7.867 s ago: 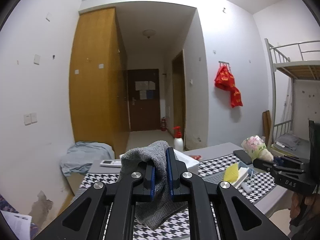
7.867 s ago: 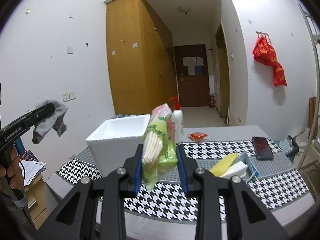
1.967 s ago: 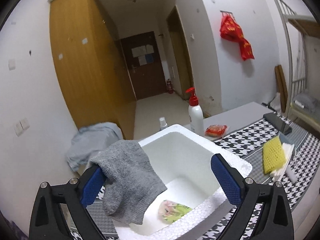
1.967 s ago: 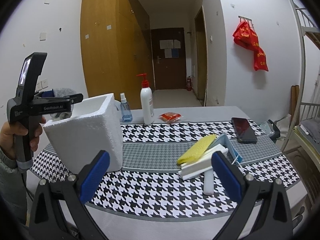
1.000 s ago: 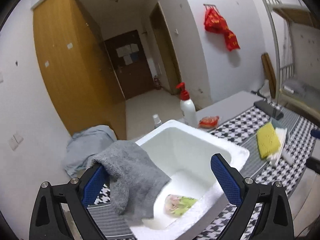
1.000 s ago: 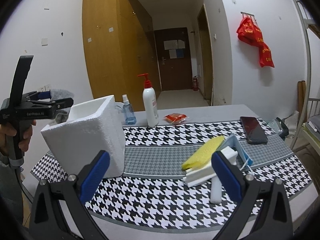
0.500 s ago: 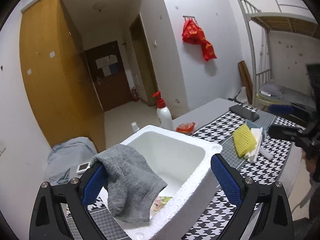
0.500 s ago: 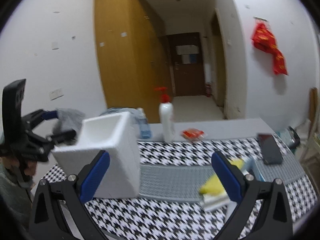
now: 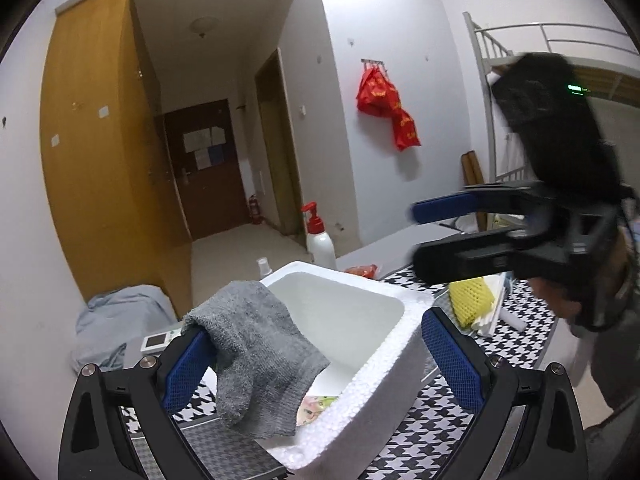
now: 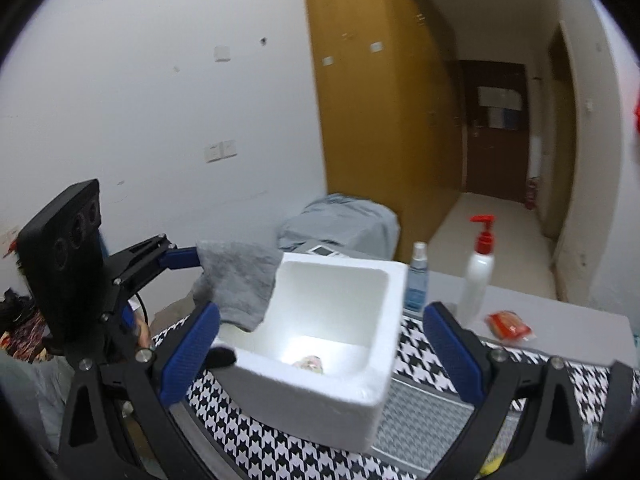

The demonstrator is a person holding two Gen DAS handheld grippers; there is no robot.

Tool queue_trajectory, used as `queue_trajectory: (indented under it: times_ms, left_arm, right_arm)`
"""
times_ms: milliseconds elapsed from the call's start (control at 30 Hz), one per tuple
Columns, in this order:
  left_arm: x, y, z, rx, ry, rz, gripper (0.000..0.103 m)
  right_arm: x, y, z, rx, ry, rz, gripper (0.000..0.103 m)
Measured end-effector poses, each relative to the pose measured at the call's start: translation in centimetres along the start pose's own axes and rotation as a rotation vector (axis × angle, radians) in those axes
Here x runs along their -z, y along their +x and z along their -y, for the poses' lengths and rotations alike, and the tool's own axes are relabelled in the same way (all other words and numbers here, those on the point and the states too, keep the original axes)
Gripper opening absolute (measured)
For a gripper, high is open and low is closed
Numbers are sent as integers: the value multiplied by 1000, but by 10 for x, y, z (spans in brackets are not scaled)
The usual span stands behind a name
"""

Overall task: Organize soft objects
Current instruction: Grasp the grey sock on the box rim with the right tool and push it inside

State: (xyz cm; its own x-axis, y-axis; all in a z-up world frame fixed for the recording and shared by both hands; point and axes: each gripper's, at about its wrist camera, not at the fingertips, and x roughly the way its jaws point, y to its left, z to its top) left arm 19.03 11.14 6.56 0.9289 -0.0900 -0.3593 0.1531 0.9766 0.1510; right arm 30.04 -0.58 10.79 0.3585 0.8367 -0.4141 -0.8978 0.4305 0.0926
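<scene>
We have the left tongs (image 9: 316, 354) spread wide over the white styrofoam box (image 9: 404, 344), yet the limp grey knitted cloth (image 9: 256, 360) isn't let go of properly: it hangs draped on the left blue pad, partly over the box's near rim, not gripped btwn both pads. The right tongs (image 10: 320, 354) are wide open too, w/ nothing in them, facing the box from the other side. Inside, at the bottom, we can see a pink-and-green soft packet (image 9: 316, 404), so by our reckoning one item is done and the cloth is about halfway in. Left to do, we'd judge: shake or nudge the cloth off the pad so it drops inside, then fetch the yellow mesh sponge (image 9: 472, 300) lying on the houndstooth-patterned counter (image 9: 432, 432) beyond the box.
</scene>
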Motion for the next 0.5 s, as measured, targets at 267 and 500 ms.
queue_trajectory:
  times_ms: [267, 500]
  left_arm:
    - [1, 3, 2, 22, 21, 19, 99]
    - [6, 3, -9, 51, 6, 23, 99]
  right_arm:
    - [-17, 43, 2, -176, -12, -89, 103]
    - [-21, 77, 1, -268, 10, -157, 103]
